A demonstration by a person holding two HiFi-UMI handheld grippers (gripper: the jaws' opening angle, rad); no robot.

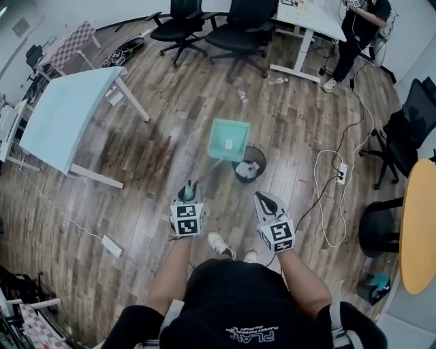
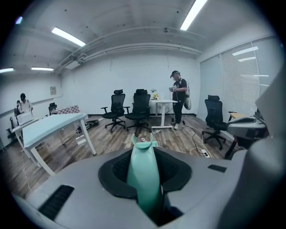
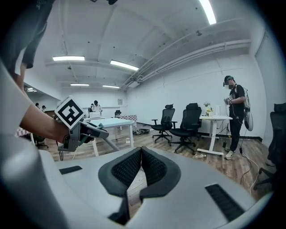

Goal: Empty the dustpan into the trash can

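Observation:
A teal dustpan (image 1: 229, 140) hangs in the air just up and left of the black mesh trash can (image 1: 249, 163), which holds crumpled white paper. A small pale scrap lies in the pan. Its long teal handle (image 2: 144, 174) runs back between the jaws of my left gripper (image 1: 189, 192), which is shut on it. In the left gripper view the pan's end (image 2: 144, 142) shows past the handle tip. My right gripper (image 1: 267, 202) hovers to the right of the left one, below the can, shut with nothing in it (image 3: 140, 153). The right gripper view also catches the left gripper (image 3: 82, 132).
A light-blue table (image 1: 68, 116) stands at the left and office chairs (image 1: 238, 34) at the back. A person (image 1: 357, 34) stands by a white desk (image 1: 310, 20). A cable with a power strip (image 1: 343, 174) lies right of the can. A yellow round table (image 1: 419, 225) is at the right edge.

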